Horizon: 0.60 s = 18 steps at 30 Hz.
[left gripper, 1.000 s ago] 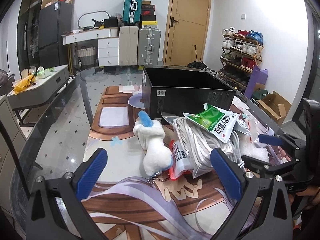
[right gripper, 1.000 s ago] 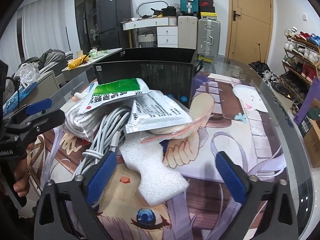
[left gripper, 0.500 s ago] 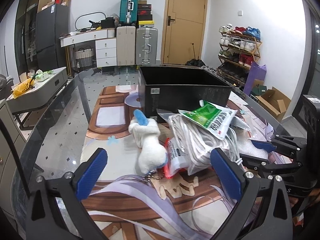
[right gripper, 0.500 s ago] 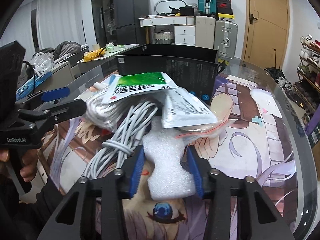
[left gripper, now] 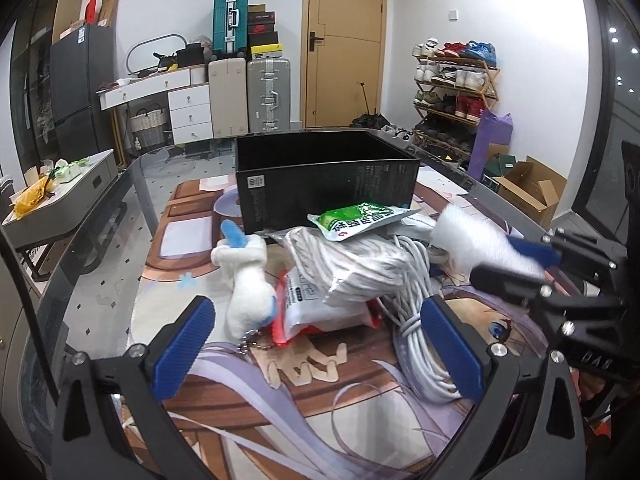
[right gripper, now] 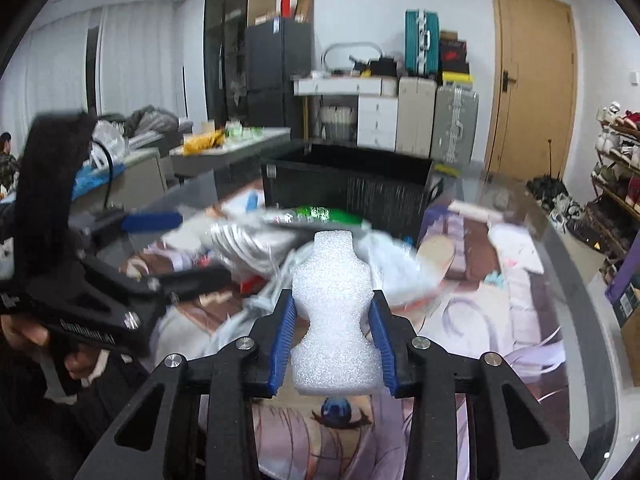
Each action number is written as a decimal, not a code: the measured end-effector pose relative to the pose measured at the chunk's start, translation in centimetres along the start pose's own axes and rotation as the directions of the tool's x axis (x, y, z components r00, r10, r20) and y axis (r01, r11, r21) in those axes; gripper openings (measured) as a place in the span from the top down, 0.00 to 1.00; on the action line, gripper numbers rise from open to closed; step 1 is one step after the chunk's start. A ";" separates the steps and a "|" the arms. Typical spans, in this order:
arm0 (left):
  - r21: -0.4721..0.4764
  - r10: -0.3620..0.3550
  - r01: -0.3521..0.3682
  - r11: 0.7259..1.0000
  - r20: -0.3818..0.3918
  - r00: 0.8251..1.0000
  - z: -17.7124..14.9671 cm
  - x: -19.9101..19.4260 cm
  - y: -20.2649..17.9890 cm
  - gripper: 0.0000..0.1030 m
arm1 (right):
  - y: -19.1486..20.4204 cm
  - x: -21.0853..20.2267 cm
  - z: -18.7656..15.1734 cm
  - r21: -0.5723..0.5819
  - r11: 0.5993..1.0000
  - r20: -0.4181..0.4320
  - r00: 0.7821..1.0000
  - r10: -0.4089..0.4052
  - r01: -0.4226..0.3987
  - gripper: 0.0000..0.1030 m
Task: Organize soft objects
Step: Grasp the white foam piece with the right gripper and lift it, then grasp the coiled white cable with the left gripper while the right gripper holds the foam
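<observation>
My right gripper (right gripper: pixel 332 312) is shut on a white foam piece (right gripper: pixel 334 312) and holds it lifted above the table; the piece also shows blurred in the left wrist view (left gripper: pixel 480 244). My left gripper (left gripper: pixel 316 336) is open and empty, low over the table in front of a white plush toy (left gripper: pixel 248 292) with a blue tip. Beside the toy lie a red-edged packet (left gripper: pixel 316 312), a bagged white cable bundle (left gripper: pixel 360 264) and a green packet (left gripper: pixel 356 220). A black open box (left gripper: pixel 324 176) stands behind the pile.
A loose white cable coil (left gripper: pixel 420 332) lies right of the pile. The round glass table (left gripper: pixel 100 248) carries a printed anime mat (left gripper: pixel 304 400). The right gripper's body (left gripper: pixel 580 292) is at the right in the left wrist view. Suitcases, drawers and a shoe rack line the far walls.
My right gripper closed on the foam piece and lifted it off the table, swinging toward the box. My left gripper stayed open and shifted slightly back.
</observation>
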State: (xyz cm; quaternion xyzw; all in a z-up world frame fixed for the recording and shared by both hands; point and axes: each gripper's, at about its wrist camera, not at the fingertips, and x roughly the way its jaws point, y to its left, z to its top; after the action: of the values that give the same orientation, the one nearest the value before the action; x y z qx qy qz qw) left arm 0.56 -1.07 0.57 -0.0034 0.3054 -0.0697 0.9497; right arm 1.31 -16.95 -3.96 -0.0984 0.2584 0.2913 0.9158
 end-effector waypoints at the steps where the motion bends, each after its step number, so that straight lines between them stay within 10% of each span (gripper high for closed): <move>1: 0.002 0.000 0.000 1.000 -0.001 1.000 0.0 0.0 -0.2 0.00 | -0.1 -0.2 0.1 0.000 1.000 0.010 1.000 -0.011 0.011 0.64; 18: 0.064 -0.149 0.151 0.987 -0.032 0.988 -1.1 -0.1 -3.9 0.01 | -2.1 -1.1 -0.5 0.074 0.994 0.014 0.997 -0.081 0.080 0.64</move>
State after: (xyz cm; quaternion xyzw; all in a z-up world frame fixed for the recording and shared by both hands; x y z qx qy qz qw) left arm -0.64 -4.85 -0.03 0.0060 0.3145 -0.1510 0.9371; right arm 1.56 -19.37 -3.75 -0.0728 0.2569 0.2455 0.9319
